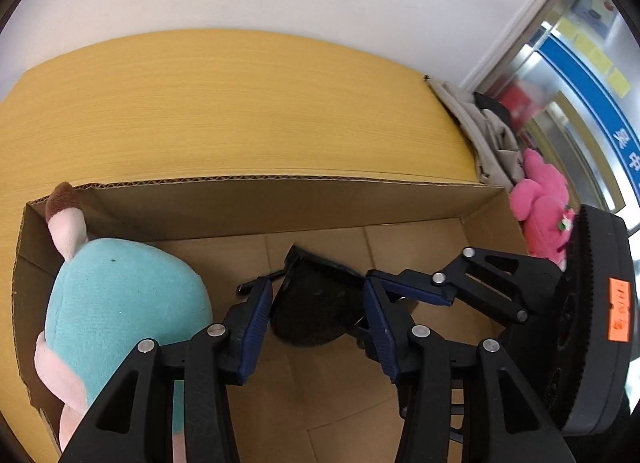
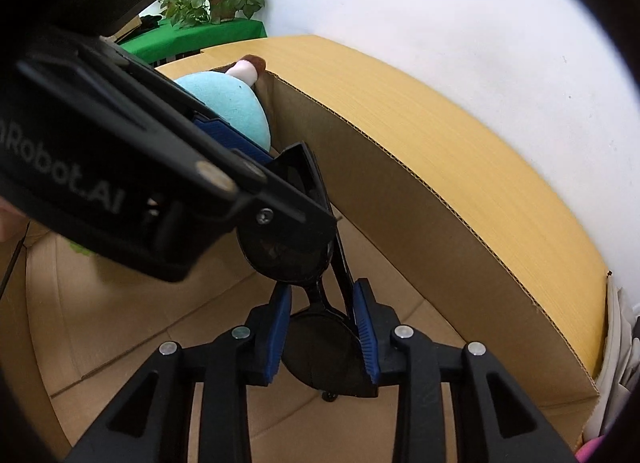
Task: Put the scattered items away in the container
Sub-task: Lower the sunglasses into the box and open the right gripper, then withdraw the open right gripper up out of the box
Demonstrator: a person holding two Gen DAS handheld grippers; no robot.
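"Robot.AI" is printed on the left tongs (image 2: 280, 167). Glossy black sunglasses (image 2: 320, 351) are pinched by both tongs, right tongs (image 2: 324, 337) included, over the corrugated cardboard box (image 2: 440, 231).

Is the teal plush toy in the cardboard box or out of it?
In. The teal plush toy sits inside the cardboard box, against its left wall and corner.

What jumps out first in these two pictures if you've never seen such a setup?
A pair of black sunglasses hangs over the open brown cardboard box, with both the left gripper and the right gripper around it. A big turquoise plush toy with pink limbs already fills the box's left end. Outside, past the right wall, lies a bright pink plush toy.
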